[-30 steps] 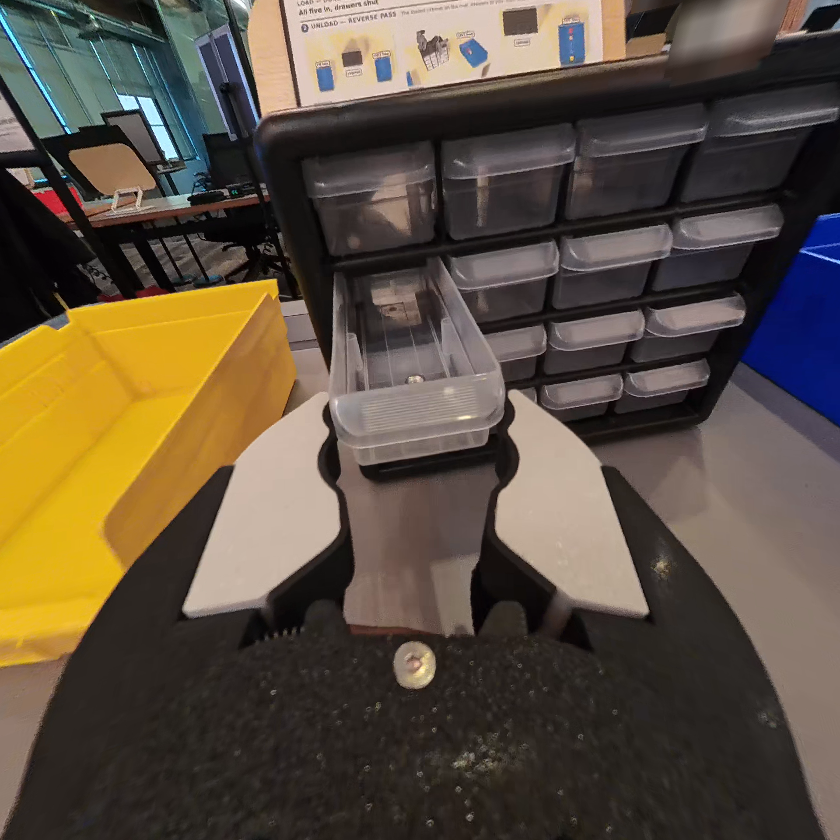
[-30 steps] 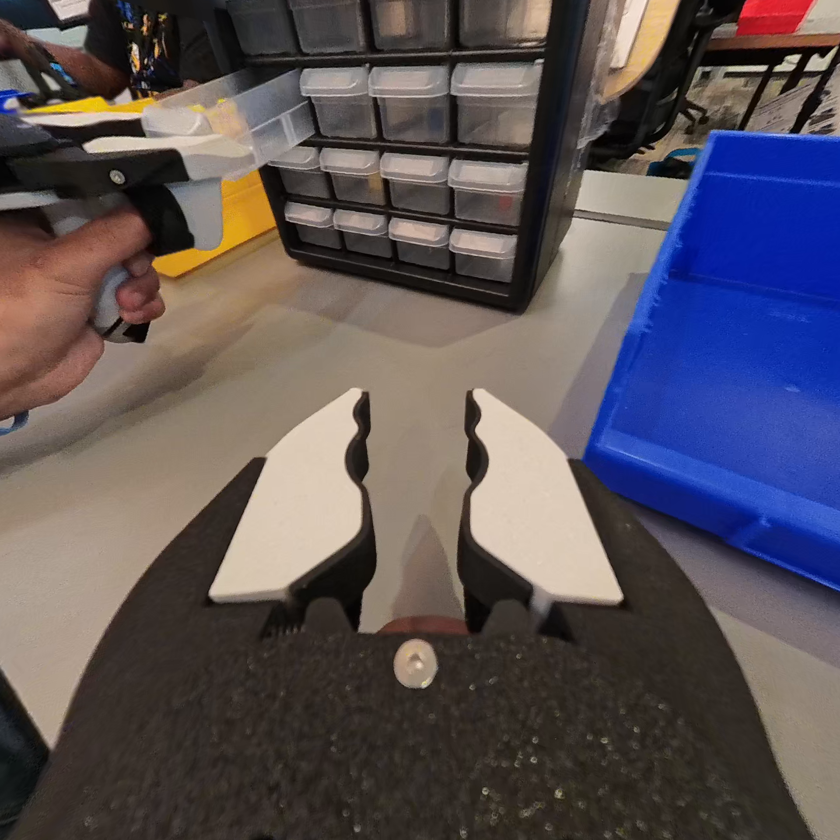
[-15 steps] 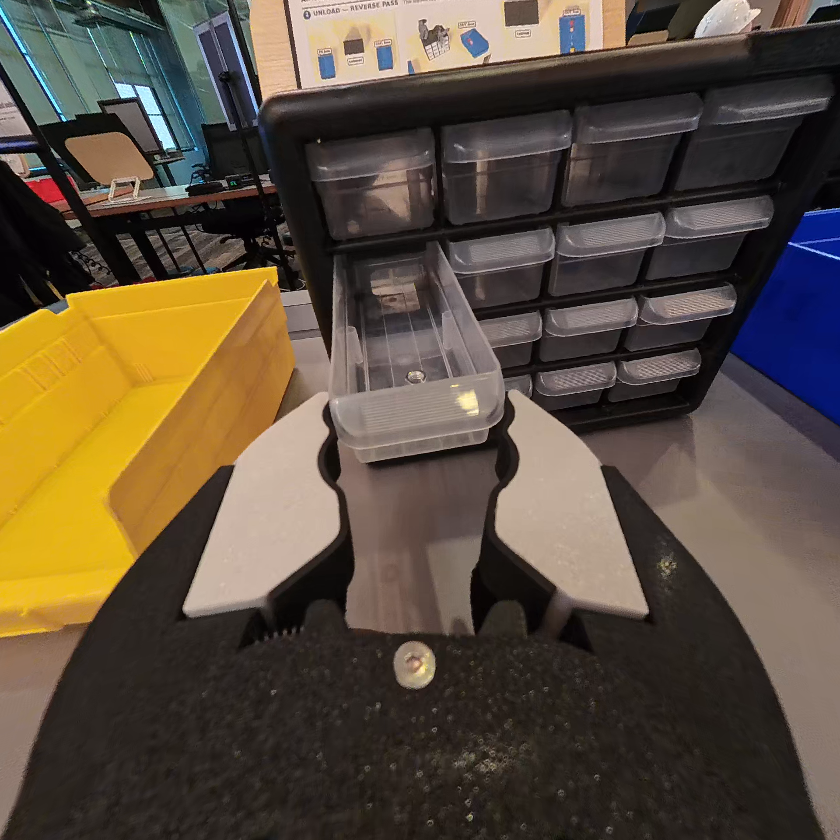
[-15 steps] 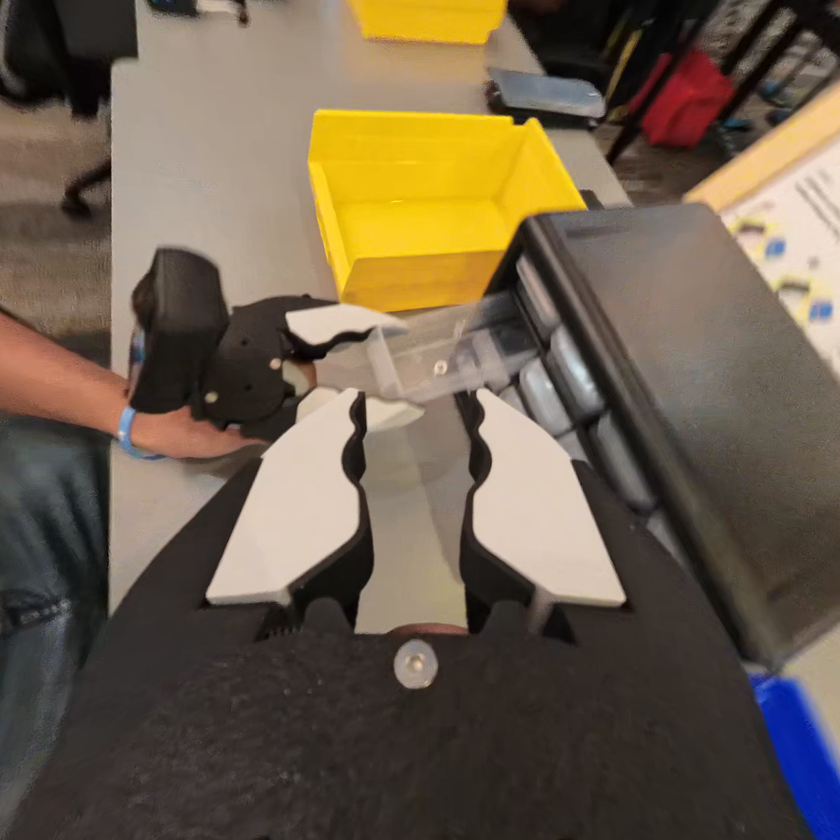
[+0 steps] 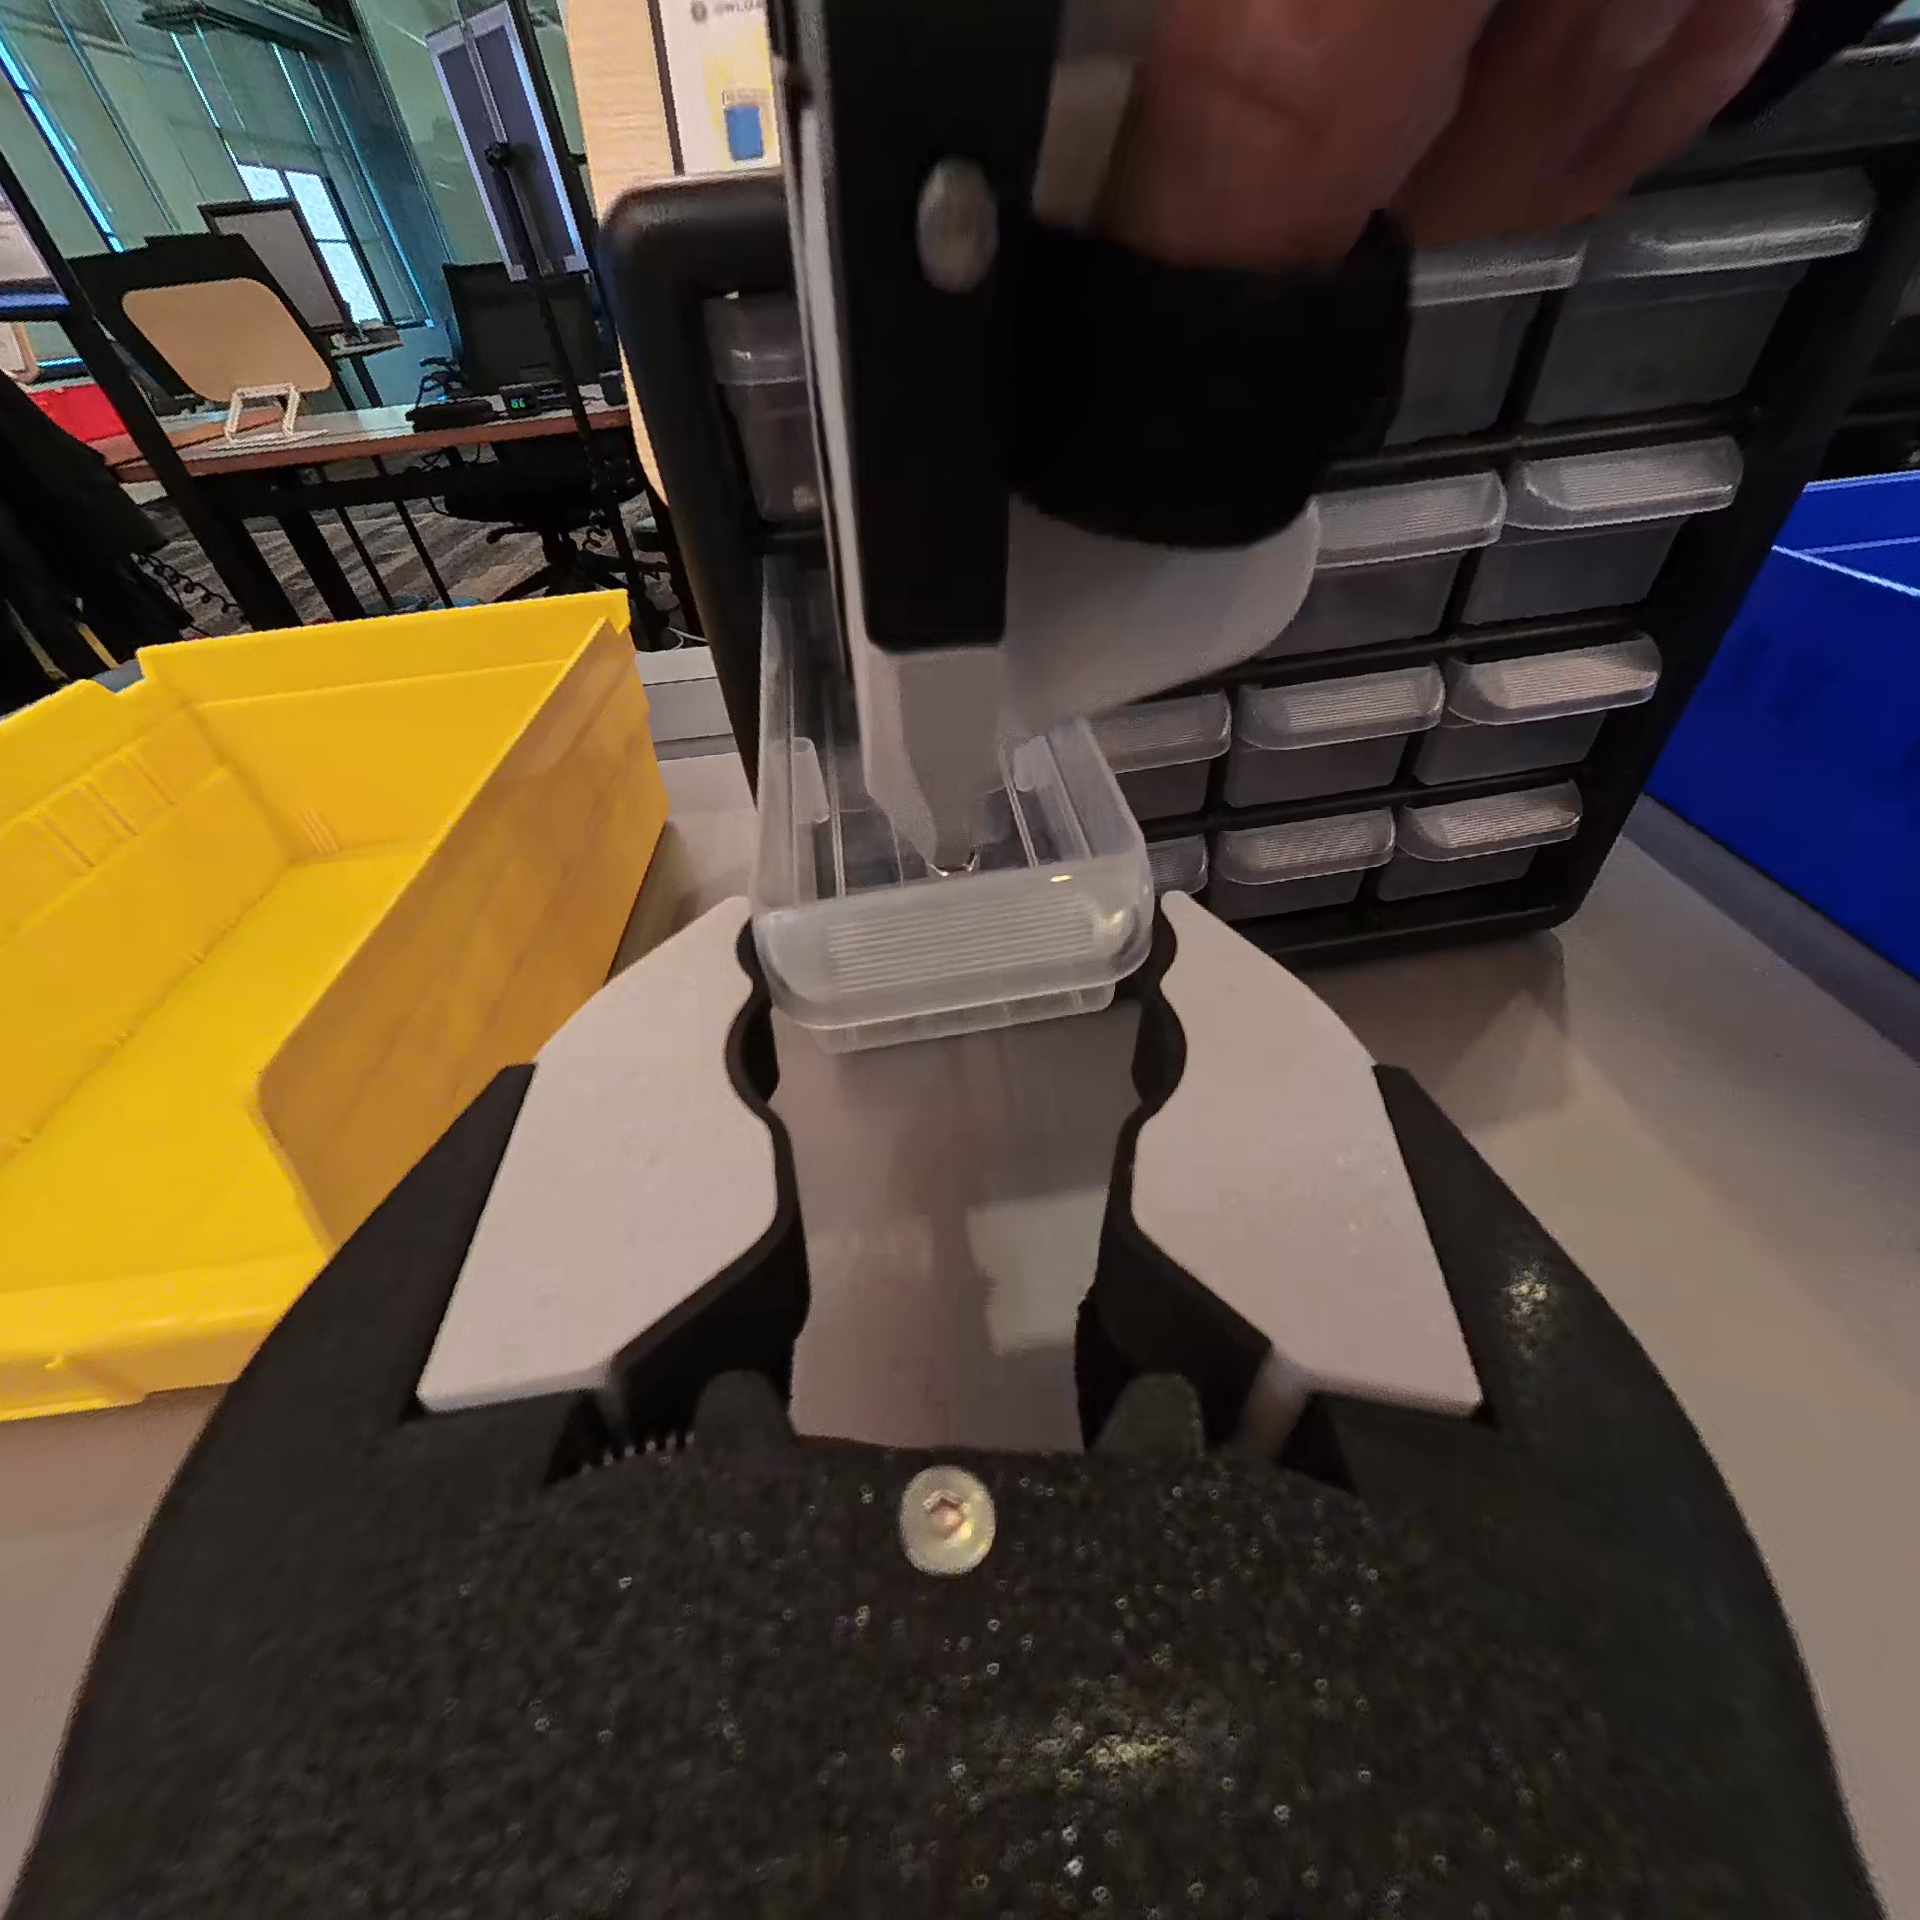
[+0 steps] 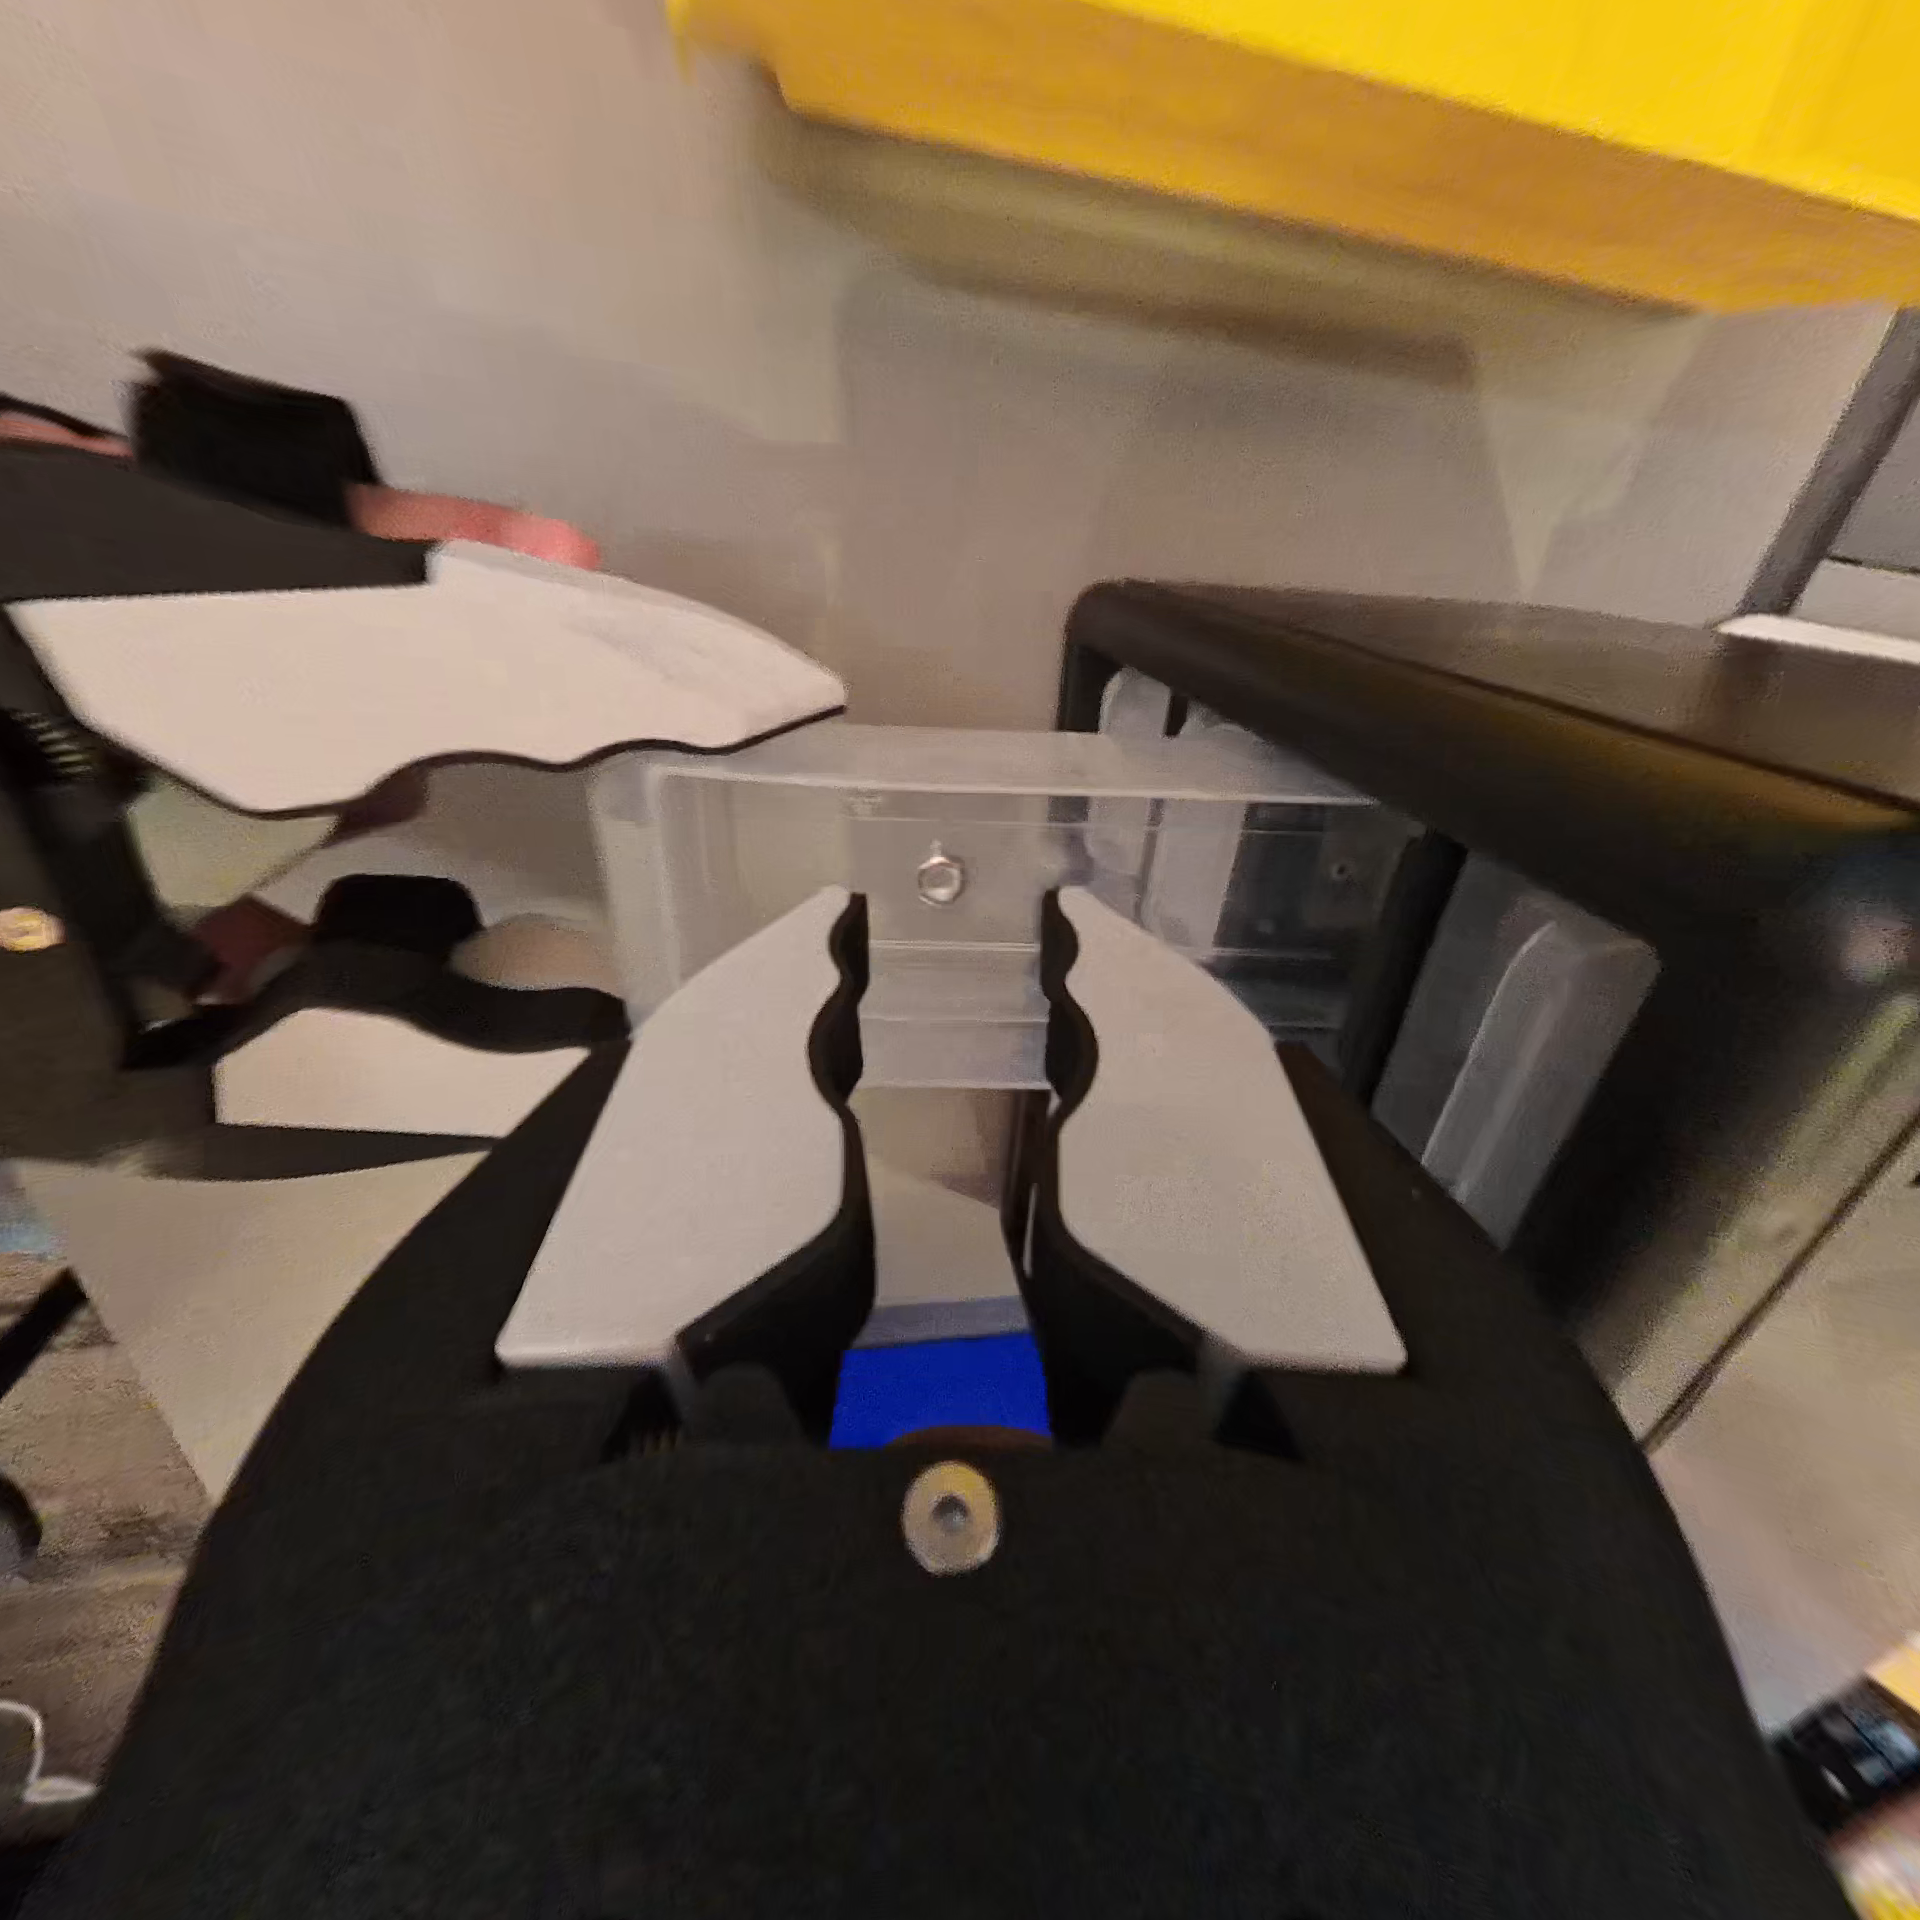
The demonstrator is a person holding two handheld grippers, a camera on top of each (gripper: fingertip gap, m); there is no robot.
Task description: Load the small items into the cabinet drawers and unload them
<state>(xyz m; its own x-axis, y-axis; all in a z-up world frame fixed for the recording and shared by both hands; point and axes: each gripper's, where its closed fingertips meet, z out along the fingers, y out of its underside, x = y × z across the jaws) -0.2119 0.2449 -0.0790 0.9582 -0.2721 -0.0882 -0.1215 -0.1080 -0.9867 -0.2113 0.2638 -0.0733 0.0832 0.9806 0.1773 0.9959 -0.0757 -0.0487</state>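
Reaching into an open cabinet drawer.
Black cabinet (image 5: 1714, 582) on grey table (image 5: 1558, 1143); clear drawer (image 5: 951, 935) pulled out, its front clamped in left gripper (image 5: 951, 971). Right gripper (image 6: 945, 909) points down inside, jaws apart over a small nut (image 6: 940, 881), contact seemingly none through blur.

You can see a printed sheet (image 5: 727, 94) propped behind the black cabinet (image 5: 1621, 665), with a blue picture and a line of writing cut off at the top edge; a small green-lit display (image 5: 516, 398) glows on the far desk (image 5: 343, 436)
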